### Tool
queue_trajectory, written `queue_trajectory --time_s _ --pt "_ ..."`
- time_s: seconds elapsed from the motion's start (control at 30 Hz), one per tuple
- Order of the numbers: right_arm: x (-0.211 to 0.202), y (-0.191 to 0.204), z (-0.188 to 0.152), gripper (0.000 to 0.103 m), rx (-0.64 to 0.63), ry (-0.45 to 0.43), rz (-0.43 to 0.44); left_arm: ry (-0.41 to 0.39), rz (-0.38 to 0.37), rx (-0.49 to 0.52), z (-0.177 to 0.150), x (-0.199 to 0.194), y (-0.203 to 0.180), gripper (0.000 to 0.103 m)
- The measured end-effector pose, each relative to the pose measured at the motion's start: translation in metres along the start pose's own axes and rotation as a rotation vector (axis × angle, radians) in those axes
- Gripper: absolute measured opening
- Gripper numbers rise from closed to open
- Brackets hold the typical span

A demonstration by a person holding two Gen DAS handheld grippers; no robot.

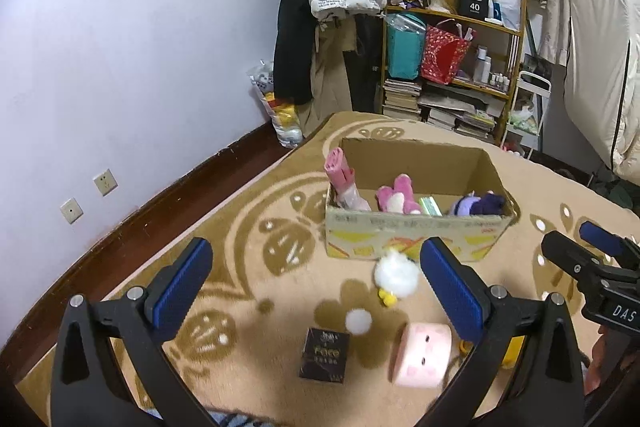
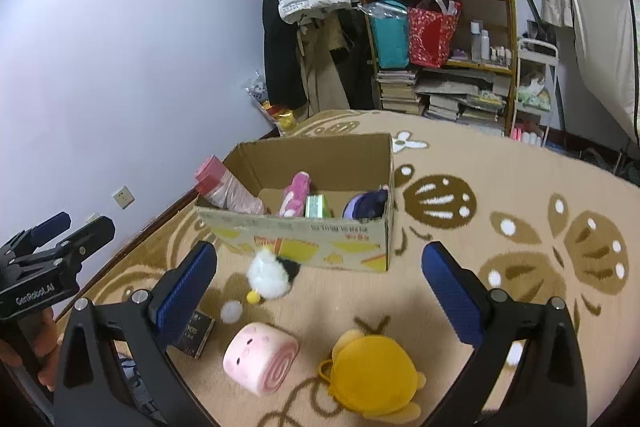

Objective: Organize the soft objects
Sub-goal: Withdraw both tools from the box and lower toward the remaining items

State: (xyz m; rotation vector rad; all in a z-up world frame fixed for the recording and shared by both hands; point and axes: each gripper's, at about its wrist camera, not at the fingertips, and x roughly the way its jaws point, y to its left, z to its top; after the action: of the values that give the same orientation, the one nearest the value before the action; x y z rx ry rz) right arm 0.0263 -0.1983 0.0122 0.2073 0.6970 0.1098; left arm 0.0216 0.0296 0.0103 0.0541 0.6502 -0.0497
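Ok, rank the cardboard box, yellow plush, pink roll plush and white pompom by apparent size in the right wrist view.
1. cardboard box
2. yellow plush, though nearness enlarges it
3. pink roll plush
4. white pompom

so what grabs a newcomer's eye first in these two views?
The open brown cardboard box mid-rug, already holding a pink plush and a purple plush. In front of it, loose on the beige patterned rug: a pink swiss-roll plush, a yellow round plush, a white fluffy toy.
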Motion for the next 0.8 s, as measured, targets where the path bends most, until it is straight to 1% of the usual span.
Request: queue_trajectory --time_s 0.1,0.3,0.47,0.53,0.67,0.8 --pt "-0.002 -0.005 -0.006 0.103 0.022 0.019 -0.001 0.039 -0.022 -0.001 -0.007 0.003 -0.004 0.103" --pt "0.002 -0.018 -0.021 0.103 0.080 0.079 -0.003 0.129 -0.048 0.051 -0.021 0.019 -0.015 0.103" --pt "0.011 -0.027 -0.031 0.103 0.120 0.132 -0.001 0.166 -0.068 0.101 -0.030 0.026 -0.028 0.103" --pt "0.017 -0.033 -0.035 0.103 0.154 0.158 0.007 0.186 -0.086 0.112 -0.032 0.030 -0.032 0.103" --pt "0.028 -0.043 -0.043 0.102 0.205 0.222 -0.005 0.223 -0.109 0.124 -0.037 0.038 -0.038 0.103" --pt "0.041 -0.049 -0.051 0.100 0.231 0.285 -0.021 0.268 -0.123 0.146 -0.042 0.047 -0.046 0.103"
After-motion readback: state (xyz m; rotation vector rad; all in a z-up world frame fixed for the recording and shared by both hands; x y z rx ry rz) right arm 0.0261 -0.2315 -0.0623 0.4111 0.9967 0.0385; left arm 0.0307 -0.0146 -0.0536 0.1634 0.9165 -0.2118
